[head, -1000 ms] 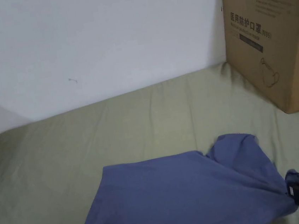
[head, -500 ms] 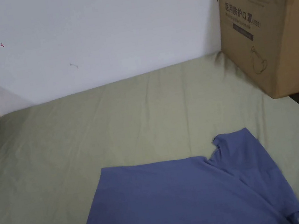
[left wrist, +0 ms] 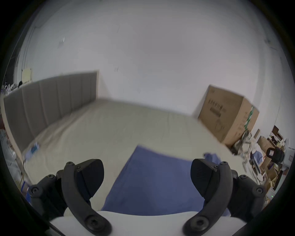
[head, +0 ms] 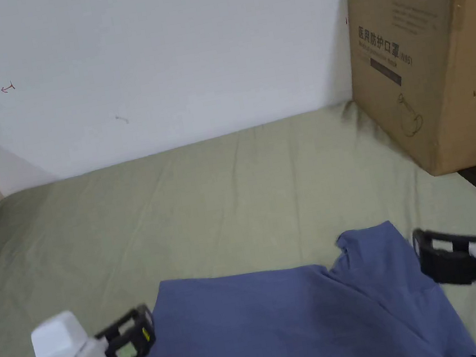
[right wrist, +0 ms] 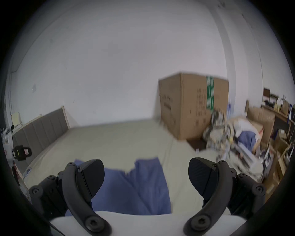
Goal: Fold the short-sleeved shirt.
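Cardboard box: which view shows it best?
Head view: the cardboard box is sharp and large, though cut at the right edge. Left gripper view shows it small and blurred; right gripper view shows it whole but blurred.

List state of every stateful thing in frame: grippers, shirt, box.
left gripper: open, empty, at the shirt's left edge.
right gripper: open, empty, beside the sleeve.
blue shirt: lying spread on the bed, released, not yet folded.
sleeve: lying out flat toward the far right.
cardboard box: closed, upright at the bed's far right corner.
bed sheet: lightly wrinkled.
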A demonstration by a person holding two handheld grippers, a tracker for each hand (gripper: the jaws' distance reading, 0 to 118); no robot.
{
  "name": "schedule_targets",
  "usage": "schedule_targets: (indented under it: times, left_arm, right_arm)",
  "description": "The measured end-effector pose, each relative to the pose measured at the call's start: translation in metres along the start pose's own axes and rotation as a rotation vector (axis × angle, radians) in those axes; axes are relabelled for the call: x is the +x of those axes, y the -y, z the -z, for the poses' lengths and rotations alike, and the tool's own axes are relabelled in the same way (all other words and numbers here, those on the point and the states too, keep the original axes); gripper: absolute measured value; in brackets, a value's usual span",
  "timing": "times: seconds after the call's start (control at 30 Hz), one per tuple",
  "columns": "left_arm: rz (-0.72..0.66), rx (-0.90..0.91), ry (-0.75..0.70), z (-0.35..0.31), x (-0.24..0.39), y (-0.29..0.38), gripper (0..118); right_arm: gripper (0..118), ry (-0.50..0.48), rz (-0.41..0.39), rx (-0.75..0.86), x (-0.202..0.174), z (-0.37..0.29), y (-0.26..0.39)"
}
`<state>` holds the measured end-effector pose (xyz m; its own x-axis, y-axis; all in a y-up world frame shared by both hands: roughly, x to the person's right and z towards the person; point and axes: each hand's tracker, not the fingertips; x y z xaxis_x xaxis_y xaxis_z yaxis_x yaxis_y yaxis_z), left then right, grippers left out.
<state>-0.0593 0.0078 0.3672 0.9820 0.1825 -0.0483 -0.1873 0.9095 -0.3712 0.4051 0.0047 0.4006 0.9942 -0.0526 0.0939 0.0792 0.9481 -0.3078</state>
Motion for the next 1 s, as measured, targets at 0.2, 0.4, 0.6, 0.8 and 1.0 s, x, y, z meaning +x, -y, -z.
schedule_targets:
  times: [0.2, 0.4, 0.6, 0.8, 1.0]
  left_arm:
    - [0.065, 0.223, 0.035, -0.006, 0.038, -0.026, 60]
    - [0.077, 0.134, 0.092, 0.018, 0.045, -0.020, 0]
    - [0.102, 0.013, 0.070, 0.077, 0.037, -0.013, 0]
    - [0.113, -0.178, 0.042, 0.186, 0.007, -0.009, 0]
    - [0.062, -0.414, -0.019, 0.303, -0.024, 0.003, 74]
  right_arm:
    - [79, 0.044, -0.096, 0.175, -0.037, -0.018, -0.028]
    - [0, 0.042, -0.153, 0.189, -0.048, -0.011, -0.025]
    - [0, 0.029, -0.141, 0.158, -0.045, 0.017, -0.025]
    - [0, 0.043, -0.124, 0.121, -0.040, 0.063, -0.025]
    - [0, 0.064, -0.129, 0.055, -0.035, 0.116, -0.012]
